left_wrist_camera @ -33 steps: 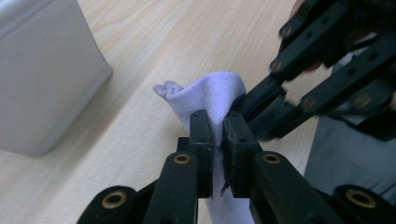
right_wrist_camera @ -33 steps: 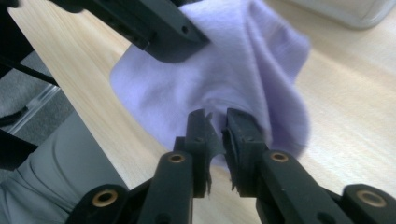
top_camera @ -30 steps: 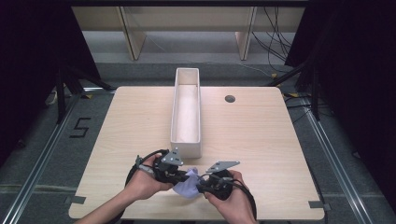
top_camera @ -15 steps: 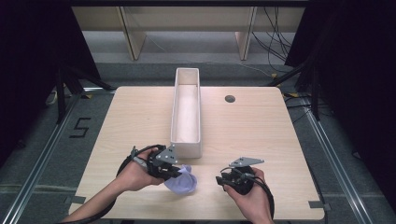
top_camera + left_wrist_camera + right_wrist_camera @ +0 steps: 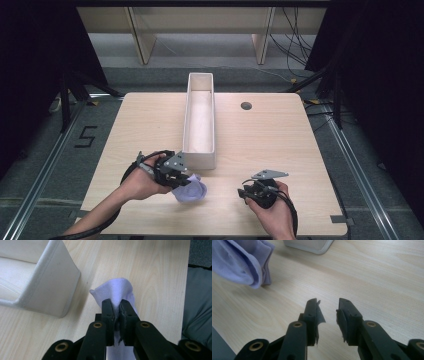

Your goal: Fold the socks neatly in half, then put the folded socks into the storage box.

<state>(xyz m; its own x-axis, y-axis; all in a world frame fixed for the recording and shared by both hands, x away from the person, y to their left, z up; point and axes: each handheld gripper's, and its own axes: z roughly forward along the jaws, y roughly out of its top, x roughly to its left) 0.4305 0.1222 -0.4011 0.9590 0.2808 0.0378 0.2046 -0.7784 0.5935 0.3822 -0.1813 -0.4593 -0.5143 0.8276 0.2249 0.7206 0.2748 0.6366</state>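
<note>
- A pale wooden table (image 5: 280, 150) filled the middle of the high view, with a small dark round hole (image 5: 246, 105) in its upper right part.
- Grey floor surrounded it; a "5" mark (image 5: 86, 136) lay at the left, metal rails ran down both sides, and cables (image 5: 287, 42) trailed at the upper right.
- Wooden furniture legs stood along the top edge, and black curtains closed off both sides.
- A long white tray (image 5: 200, 120) ran from the table's centre toward the top of the frame; its inside looked bare.
- In the left gripper view, the tray's rounded corner (image 5: 50, 285) sat at the upper left.
- The left gripper (image 5: 182, 176), lower left of centre, had its jaws clamped tight on a lilac cloth (image 5: 192, 190), which hung by the tray's near end.
- That pinch was plain in the left gripper view, the cloth (image 5: 117, 291) bunching past the jaws.
- The right gripper (image 5: 246, 192), lower right, held nothing; its jaws had just been opening and stood apart over bare wood.
- In the right gripper view, the cloth (image 5: 244, 261) sat at the upper left, apart from that gripper (image 5: 328, 306).
</note>
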